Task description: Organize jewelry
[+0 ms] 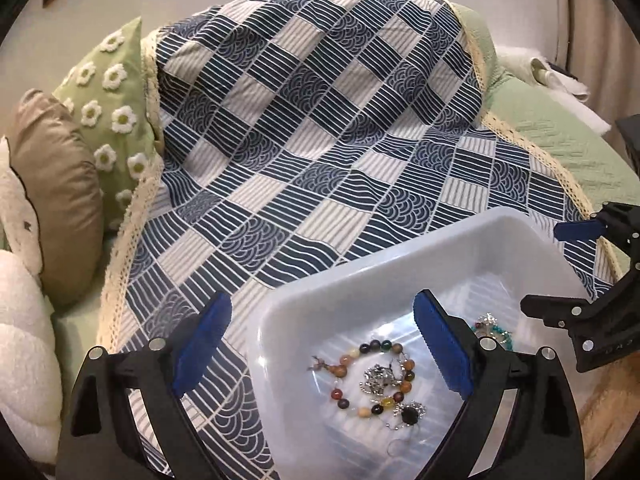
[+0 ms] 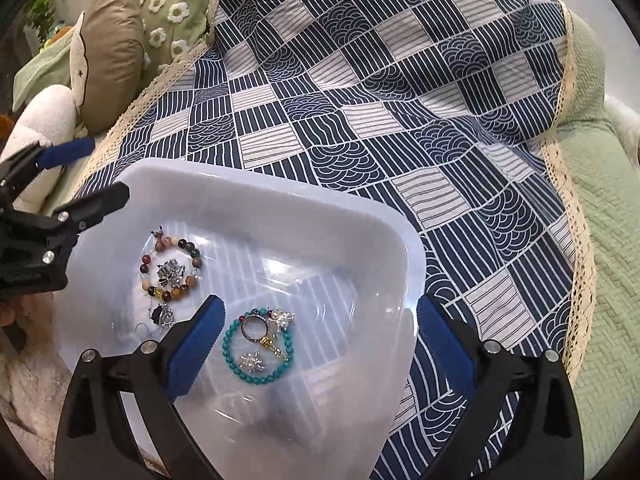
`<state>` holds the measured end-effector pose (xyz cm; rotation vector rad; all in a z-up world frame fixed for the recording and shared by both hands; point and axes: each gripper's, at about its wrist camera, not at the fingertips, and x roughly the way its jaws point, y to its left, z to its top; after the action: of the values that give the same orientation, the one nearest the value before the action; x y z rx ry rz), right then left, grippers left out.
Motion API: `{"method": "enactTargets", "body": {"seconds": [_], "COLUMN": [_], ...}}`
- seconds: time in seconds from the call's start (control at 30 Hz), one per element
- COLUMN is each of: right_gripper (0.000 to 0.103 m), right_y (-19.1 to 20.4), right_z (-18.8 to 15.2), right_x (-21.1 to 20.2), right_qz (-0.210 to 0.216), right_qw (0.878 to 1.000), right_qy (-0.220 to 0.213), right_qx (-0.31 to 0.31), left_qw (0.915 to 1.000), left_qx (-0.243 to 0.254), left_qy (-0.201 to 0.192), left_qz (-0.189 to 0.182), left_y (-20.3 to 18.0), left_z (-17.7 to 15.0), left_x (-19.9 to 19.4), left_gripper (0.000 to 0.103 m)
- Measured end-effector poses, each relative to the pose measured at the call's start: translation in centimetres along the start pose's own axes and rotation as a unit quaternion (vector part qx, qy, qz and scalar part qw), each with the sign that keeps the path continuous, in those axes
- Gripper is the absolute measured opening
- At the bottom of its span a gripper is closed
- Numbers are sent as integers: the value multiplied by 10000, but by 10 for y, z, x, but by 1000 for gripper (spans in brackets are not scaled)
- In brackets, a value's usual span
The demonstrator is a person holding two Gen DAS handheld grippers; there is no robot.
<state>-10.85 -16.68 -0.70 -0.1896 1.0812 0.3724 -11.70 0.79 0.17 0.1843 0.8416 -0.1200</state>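
A translucent white plastic bin [image 1: 340, 292] [image 2: 280, 196] sits on a blue-and-white patchwork cloth [image 1: 304, 128] [image 2: 400, 80]. Inside lie a brown-and-amber bead bracelet [image 1: 370, 376] [image 2: 170, 264] around a silver charm [image 2: 170, 272], and a turquoise bead bracelet [image 2: 256, 346] with a ring [image 2: 253, 327], a gold piece and silver flower earrings. My left gripper [image 1: 324, 348] is open and empty over the bin's left rim. My right gripper [image 2: 320, 344] is open and empty, astride the bin's right rim above the turquoise bracelet. Each gripper shows at the other view's edge.
A green flower cushion [image 1: 108, 92] [image 2: 172, 4], a tan cushion [image 1: 60, 196] [image 2: 114, 40] and white plush items [image 1: 20, 344] lie to the left. A pale green quilt [image 1: 532, 128] [image 2: 600, 200] lies to the right of the cloth.
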Motion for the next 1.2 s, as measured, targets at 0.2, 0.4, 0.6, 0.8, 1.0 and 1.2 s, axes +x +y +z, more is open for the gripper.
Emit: {"method": "enactTargets", "body": {"seconds": [0.2, 0.4, 0.6, 0.8, 1.0, 1.2], "right_gripper": [95, 95, 95, 95, 95, 95], "right_y": [3, 6, 8, 8, 5, 4], "right_z": [-1, -3, -3, -3, -3, -3], "right_x": [4, 5, 6, 8, 7, 7], "right_qz": [85, 66, 37, 110, 114, 137], "right_qw": [9999, 9998, 9996, 9996, 9996, 9997], "right_qy": [120, 168, 213, 245, 237, 223], "right_qx": [-19, -113, -184, -126, -57, -26], "left_qw": [9998, 9992, 9967, 9962, 9971, 9974], "left_qx": [-62, 103, -122, -215, -78, 19], "left_qy": [144, 384, 795, 838, 757, 712], "left_qz": [-108, 63, -60, -92, -77, -102], "left_y": [3, 1, 4, 7, 3, -2], "left_z": [0, -4, -4, -6, -6, -5], "left_x": [5, 13, 27, 28, 25, 24], "left_gripper": [90, 91, 91, 91, 91, 92]}}
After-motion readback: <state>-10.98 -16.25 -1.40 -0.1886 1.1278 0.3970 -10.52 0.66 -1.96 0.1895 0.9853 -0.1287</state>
